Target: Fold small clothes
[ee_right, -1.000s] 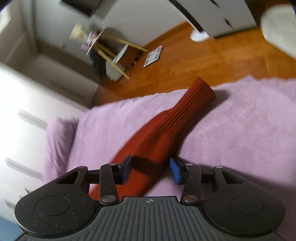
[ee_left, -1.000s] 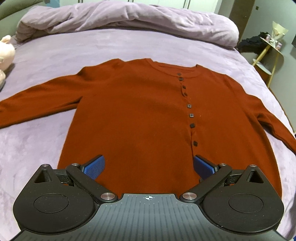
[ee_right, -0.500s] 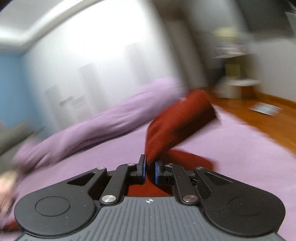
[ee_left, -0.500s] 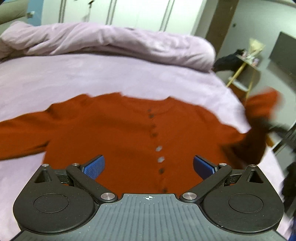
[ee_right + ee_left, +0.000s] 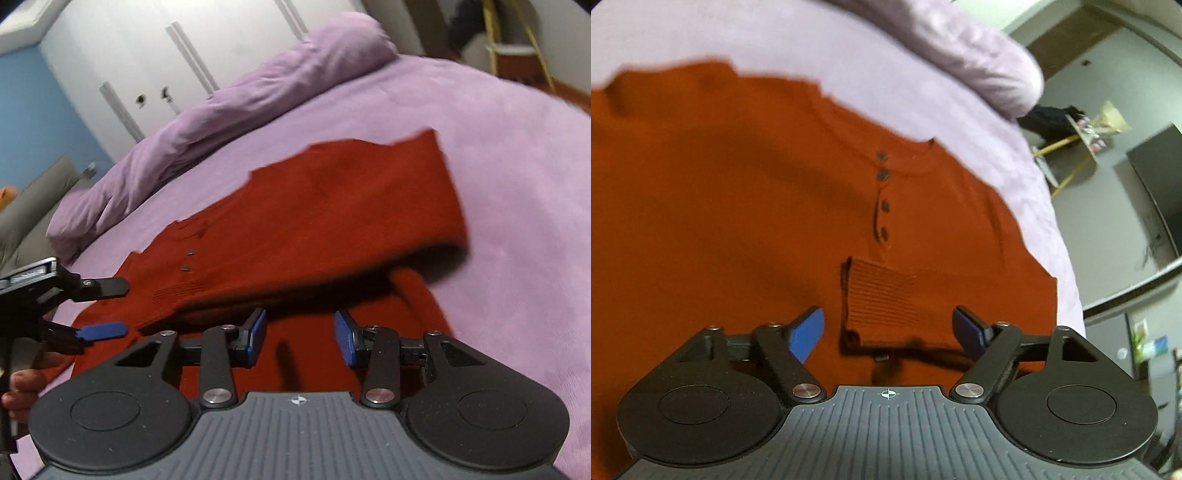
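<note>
Since the earlier frame, the right sleeve (image 5: pixel 882 295) lay folded across the rust cardigan (image 5: pixel 295 221) on the bed (image 5: pixel 517 184); soft, limp knit, best pinched at cuff or hem; right gripper (image 5: pixel 300 338) jaws had just opened, released; left gripper (image 5: pixel 889 328) jaws, just narrowed, grasped nothing.

White wardrobe doors (image 5: pixel 177 70) and a blue wall (image 5: pixel 33 110) behind a lilac-covered bed (image 5: pixel 517 155).
</note>
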Motion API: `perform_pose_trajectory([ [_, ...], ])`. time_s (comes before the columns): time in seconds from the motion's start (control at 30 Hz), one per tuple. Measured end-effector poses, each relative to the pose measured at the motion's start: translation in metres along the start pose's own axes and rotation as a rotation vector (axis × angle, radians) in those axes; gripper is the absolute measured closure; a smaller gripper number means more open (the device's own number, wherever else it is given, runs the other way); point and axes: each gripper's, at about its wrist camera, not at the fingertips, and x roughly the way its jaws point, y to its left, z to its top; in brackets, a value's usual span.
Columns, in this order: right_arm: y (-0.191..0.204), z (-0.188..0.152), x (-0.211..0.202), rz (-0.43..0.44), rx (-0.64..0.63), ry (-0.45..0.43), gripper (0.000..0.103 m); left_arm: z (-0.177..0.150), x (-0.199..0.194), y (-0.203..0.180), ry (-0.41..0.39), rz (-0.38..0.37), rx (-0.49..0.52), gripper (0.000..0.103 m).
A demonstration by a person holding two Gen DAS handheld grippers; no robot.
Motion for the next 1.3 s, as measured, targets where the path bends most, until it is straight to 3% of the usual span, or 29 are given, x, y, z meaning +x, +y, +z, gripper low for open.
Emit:
perform_pose_trajectory([
  [0.03, -0.004, -0.003, -0.002, 0.006, 0.014, -0.005, 0.066, 0.004, 0.008, 0.003, 0.019, 0.006, -0.014, 0.031],
  [0.1, -0.010, -0.009, -0.005, 0.017, 0.031, -0.012, 0.067, 0.006, 0.015, 0.003, 0.032, 0.008, -0.016, 0.032],
  [0.17, -0.012, -0.015, -0.007, 0.023, 0.037, -0.019, 0.067, 0.006, 0.017, -0.001, 0.031, 0.005, -0.007, 0.042],
  [0.3, -0.015, -0.016, -0.004, 0.026, 0.043, -0.034, 0.067, 0.006, 0.027, -0.005, 0.046, 0.037, 0.000, 0.090],
  [0.43, -0.013, -0.014, -0.008, 0.015, 0.035, -0.036, 0.068, 0.011, 0.026, -0.016, 0.021, 0.062, 0.040, 0.096],
  [0.53, -0.011, -0.010, -0.008, -0.031, -0.010, -0.034, 0.076, 0.020, -0.005, -0.037, -0.120, 0.106, 0.190, 0.097],
  [0.63, -0.011, -0.003, -0.009, -0.163, -0.080, -0.061, 0.078, 0.030, -0.044, -0.052, -0.339, 0.268, 0.374, 0.097],
  [0.7, -0.013, 0.002, -0.010, -0.237, -0.106, -0.073, 0.079, 0.035, -0.057, -0.054, -0.418, 0.394, 0.476, 0.097],
  [0.8, -0.014, 0.008, -0.010, -0.236, -0.098, -0.062, 0.078, 0.036, -0.060, -0.039, -0.430, 0.486, 0.531, 0.096],
  [0.93, -0.011, 0.023, -0.012, -0.075, -0.009, -0.069, 0.061, 0.037, -0.051, -0.005, -0.363, 0.453, 0.407, 0.096],
  [0.97, -0.010, 0.029, -0.009, -0.053, 0.005, -0.074, 0.060, 0.038, -0.047, 0.005, -0.347, 0.446, 0.373, 0.096],
  [1.1, 0.006, 0.056, 0.017, -0.146, -0.077, -0.097, 0.051, 0.043, -0.052, 0.034, -0.319, 0.405, 0.288, 0.097],
  [1.17, 0.008, 0.068, 0.037, -0.195, -0.103, -0.074, 0.050, 0.044, -0.052, 0.038, -0.323, 0.396, 0.286, 0.097],
  [1.3, 0.008, 0.089, 0.087, -0.292, -0.130, 0.021, 0.065, 0.047, -0.052, 0.028, -0.347, 0.389, 0.333, 0.097],
])
